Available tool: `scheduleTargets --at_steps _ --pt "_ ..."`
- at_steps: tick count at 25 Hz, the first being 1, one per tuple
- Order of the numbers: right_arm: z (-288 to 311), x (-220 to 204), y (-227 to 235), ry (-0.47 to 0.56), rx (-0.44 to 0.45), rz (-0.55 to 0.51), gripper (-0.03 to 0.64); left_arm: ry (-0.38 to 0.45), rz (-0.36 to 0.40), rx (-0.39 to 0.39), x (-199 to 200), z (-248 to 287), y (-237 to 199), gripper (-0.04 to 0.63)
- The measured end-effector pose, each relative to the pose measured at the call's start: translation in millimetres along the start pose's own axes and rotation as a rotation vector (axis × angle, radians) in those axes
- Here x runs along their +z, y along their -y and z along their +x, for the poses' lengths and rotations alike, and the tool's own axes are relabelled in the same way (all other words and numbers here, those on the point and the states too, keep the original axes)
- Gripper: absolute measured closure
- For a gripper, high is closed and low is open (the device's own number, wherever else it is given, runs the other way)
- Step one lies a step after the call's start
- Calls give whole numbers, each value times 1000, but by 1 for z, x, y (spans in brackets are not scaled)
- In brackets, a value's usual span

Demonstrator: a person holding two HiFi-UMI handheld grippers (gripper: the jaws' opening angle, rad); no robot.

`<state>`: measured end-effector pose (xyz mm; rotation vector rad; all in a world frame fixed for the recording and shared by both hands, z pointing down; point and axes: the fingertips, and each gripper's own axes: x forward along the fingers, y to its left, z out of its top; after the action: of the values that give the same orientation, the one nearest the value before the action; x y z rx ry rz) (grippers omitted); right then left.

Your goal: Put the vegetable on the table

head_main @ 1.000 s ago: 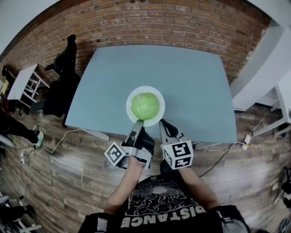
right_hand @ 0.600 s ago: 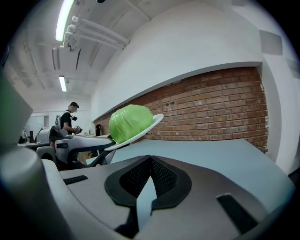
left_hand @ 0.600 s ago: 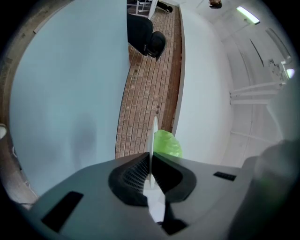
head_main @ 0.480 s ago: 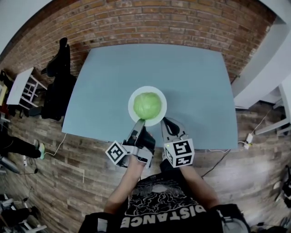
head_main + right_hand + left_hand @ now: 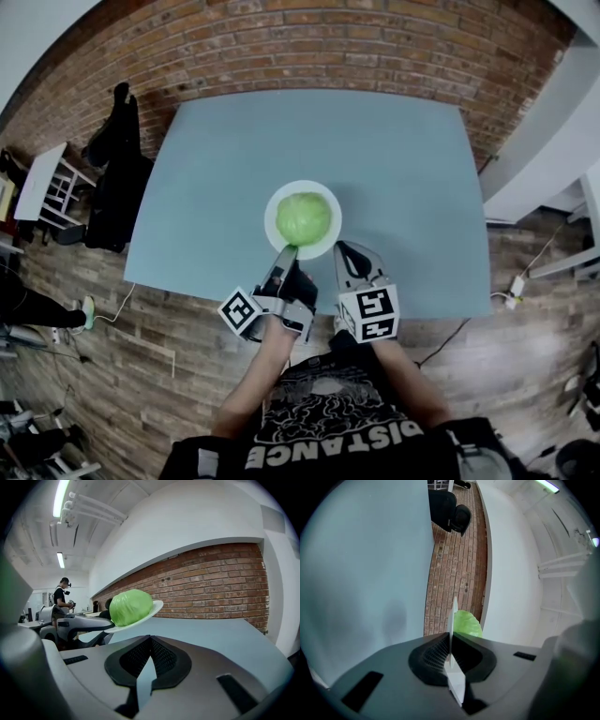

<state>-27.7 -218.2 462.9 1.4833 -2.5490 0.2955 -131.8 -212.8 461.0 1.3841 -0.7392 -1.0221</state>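
Note:
A round green cabbage (image 5: 303,217) lies on a white plate (image 5: 275,202) above the near middle of the blue table (image 5: 403,169). My left gripper (image 5: 284,251) is shut on the plate's near rim. In the left gripper view the plate (image 5: 453,616) stands edge-on, clamped between the jaws, with the cabbage (image 5: 467,624) behind it. My right gripper (image 5: 345,251) is just right of the plate, shut and holding nothing. From the right gripper view the plate (image 5: 152,609) with the cabbage (image 5: 131,606) is tilted and raised off the tabletop. The right gripper (image 5: 150,641) has its jaws together.
A brick wall runs behind the table. A black chair with dark clothing (image 5: 117,187) and a small white stand (image 5: 42,178) are at the left. Cables lie on the wood floor (image 5: 141,300). A person (image 5: 63,592) stands far off.
The head view has drifted slightly. The plate, the cabbage and both grippers keep their places.

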Motion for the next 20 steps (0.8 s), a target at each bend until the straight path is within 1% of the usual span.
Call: scheduleTargets --at_steps 9,16,20 --pt "9 -6 29 -28 -15 6 609 15 -11 66 2 18 -33 583" --pt "25 -6 46 -34 -13 8 609 4 -24 111 0 33 -58 581" --pt "30 -8 52 -40 -11 11 609 -4 -13 138 0 40 -68 581"
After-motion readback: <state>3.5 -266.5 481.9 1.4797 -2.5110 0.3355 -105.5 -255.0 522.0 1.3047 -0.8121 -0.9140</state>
